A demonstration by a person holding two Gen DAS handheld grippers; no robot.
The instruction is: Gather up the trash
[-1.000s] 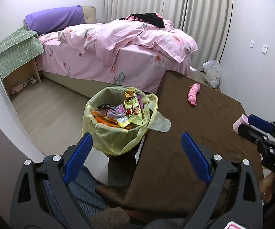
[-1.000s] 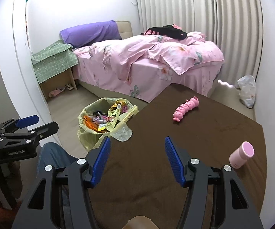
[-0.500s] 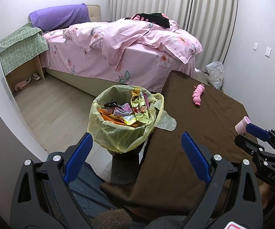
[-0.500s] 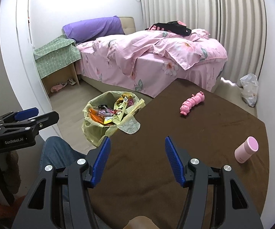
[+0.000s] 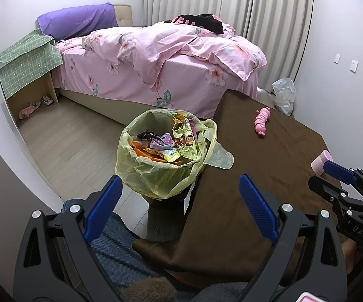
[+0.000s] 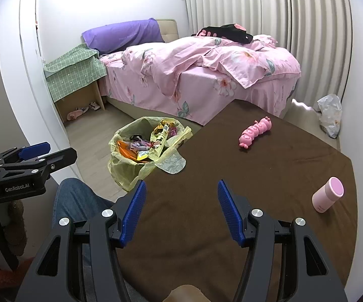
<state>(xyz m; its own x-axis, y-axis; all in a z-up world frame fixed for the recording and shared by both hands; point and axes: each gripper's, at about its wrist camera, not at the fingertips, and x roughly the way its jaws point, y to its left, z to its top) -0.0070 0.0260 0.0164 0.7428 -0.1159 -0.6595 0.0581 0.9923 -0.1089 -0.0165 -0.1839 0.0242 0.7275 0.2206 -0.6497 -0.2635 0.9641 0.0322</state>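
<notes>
Yellow-lined bin (image 5: 165,173) upright, mouth upward.

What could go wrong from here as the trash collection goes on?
1. The trash bin looks heaped; the tall yellow wrapper stands above its rim and could spill if nudged.
2. The pink cup sits near the table edge; the open right gripper might knock it off.

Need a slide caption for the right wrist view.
Open right gripper over brown table; full trash bin beside it.
</notes>
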